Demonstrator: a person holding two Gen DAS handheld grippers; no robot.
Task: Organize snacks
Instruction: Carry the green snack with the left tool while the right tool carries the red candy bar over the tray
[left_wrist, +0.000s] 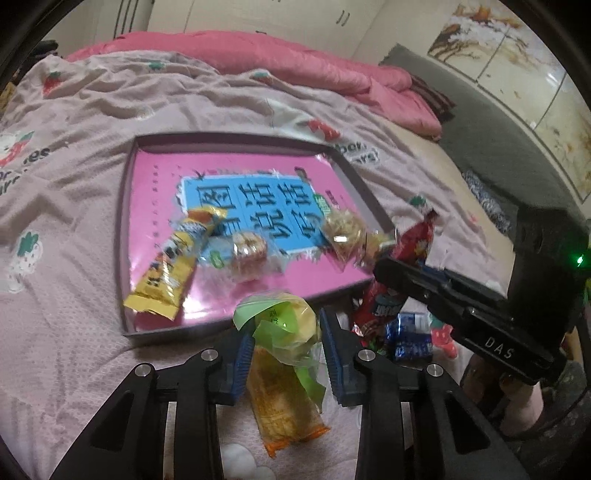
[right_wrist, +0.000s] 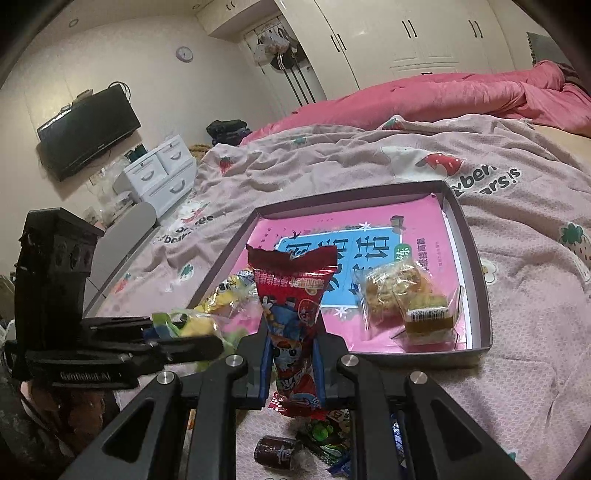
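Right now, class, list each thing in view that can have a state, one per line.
left gripper: shut on the yellow-green snack.
right gripper: shut on the red snack packet, held upright.
tray: on the bed, several snacks inside.
yellow packet: lying in the tray.
wardrobe doors: closed.

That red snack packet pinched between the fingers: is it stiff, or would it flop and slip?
The red packet probably holds its shape: it stands upright above the right gripper, top unbent. Its glossy film looks slippery, so it might slide if the grip loosened. It seems light, as a narrow pinch carries it.
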